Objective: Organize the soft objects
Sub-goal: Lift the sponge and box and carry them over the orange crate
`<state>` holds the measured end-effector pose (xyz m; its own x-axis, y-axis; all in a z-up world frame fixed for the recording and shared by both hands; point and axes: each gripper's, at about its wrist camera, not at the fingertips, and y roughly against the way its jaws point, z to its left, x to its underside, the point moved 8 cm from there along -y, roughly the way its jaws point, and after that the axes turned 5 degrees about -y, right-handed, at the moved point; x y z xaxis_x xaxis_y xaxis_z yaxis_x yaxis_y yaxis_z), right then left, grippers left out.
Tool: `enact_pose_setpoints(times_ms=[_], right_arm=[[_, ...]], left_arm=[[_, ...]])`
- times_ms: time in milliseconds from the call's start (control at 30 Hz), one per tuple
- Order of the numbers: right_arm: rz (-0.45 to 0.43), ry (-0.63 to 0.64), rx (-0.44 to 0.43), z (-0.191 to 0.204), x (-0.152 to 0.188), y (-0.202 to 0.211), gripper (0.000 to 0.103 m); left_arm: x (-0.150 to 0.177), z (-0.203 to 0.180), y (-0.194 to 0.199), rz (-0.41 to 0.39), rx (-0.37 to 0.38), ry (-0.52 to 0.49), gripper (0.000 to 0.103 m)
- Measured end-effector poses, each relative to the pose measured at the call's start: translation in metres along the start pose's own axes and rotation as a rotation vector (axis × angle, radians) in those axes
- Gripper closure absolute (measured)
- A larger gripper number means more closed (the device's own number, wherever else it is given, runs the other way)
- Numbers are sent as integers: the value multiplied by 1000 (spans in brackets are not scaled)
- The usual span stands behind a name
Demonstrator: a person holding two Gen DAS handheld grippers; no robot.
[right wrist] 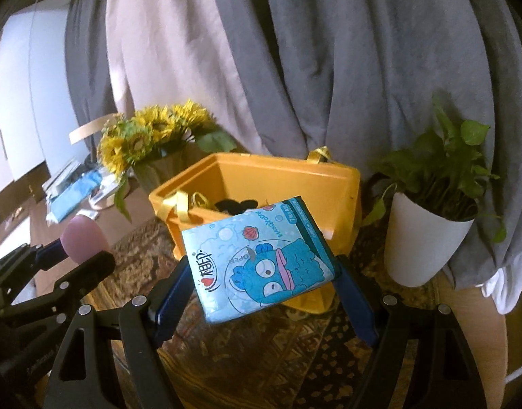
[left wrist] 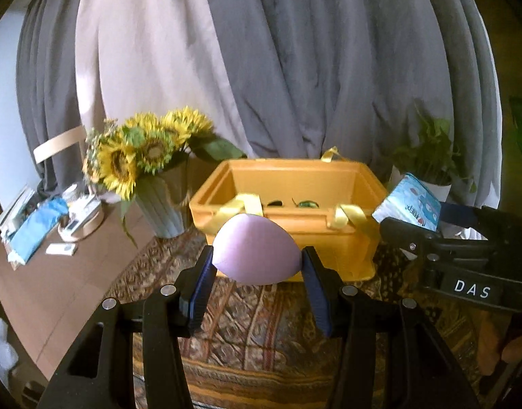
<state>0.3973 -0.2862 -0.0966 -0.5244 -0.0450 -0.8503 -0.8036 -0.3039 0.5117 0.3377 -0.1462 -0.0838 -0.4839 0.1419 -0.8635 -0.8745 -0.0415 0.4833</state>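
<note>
Squeezing the lilac sponge point(left wrist: 256, 248) and tissue pack point(right wrist: 257, 259) in clamped fingers, you risk clipping the yellow bin's point(left wrist: 295, 235) near rim.

Both views are dim and warm-tinted, with soft daylight glowing through the curtain point(left wrist: 261, 68) behind. Fisheye bending curves the edges into black corners. The sunflowers point(left wrist: 148, 146) look smeared; foreground shadows run deep.

bin point(left wrist: 295, 184) on patterned cloth point(left wrist: 261, 323) | sunflower vase point(left wrist: 162, 204) left of bin | potted plant point(right wrist: 428, 238) right of bin
</note>
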Motion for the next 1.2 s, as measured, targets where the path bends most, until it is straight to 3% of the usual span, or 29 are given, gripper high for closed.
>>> enact_pose_setpoints(times_ms=[633,1200], right_arm=[[-96,-136,168,24,-31,13,22],[-145,-133,209,23,-74,-8,22]], left_arm=[[-51,32,-10,-92,172,-71,53],[-92,43,-45,-139,182,-76,53]])
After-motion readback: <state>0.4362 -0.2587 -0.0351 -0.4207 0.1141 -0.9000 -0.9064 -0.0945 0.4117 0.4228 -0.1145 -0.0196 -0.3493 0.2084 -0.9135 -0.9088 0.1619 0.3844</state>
